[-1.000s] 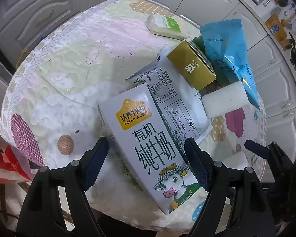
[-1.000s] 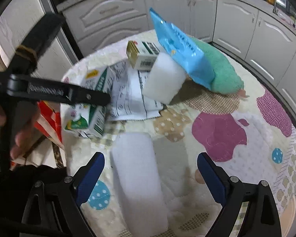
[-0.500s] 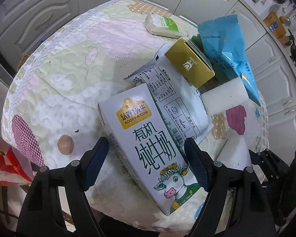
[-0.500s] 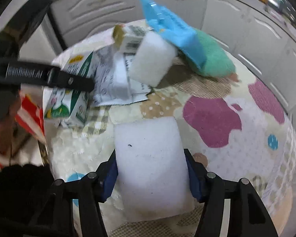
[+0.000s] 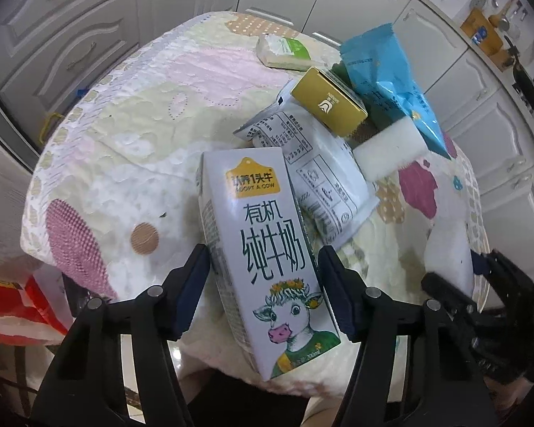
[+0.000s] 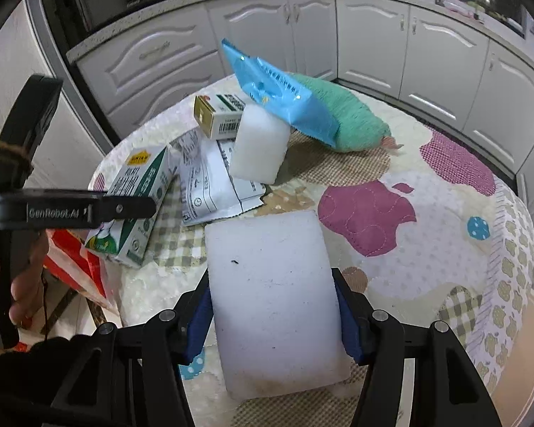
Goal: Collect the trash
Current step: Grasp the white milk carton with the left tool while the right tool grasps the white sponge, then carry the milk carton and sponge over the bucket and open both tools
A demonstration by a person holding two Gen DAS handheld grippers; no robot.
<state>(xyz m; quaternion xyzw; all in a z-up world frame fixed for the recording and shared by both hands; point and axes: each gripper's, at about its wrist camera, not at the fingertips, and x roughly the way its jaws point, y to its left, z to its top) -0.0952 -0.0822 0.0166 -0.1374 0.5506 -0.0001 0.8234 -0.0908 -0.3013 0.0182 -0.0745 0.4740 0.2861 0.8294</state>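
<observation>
Left wrist view: my left gripper (image 5: 263, 281) has its fingers (image 5: 192, 277) closed against the long sides of the white cardboard milk carton with the cartoon cow (image 5: 263, 235), which lies at the six o'clock edge of the round quilted table (image 5: 131, 114); I judge it light, stiff, probably empty, so a mid-body hold suits, not too hard or it caves; the gold box (image 5: 329, 105) and blue foil packet (image 5: 388, 82) sit toward one o'clock.

Right wrist view: my right gripper (image 6: 272, 315) is clamped on the white foam block (image 6: 270, 291) at six o'clock; soft, featherlight, it dents, so squeeze gently across its width.
</observation>
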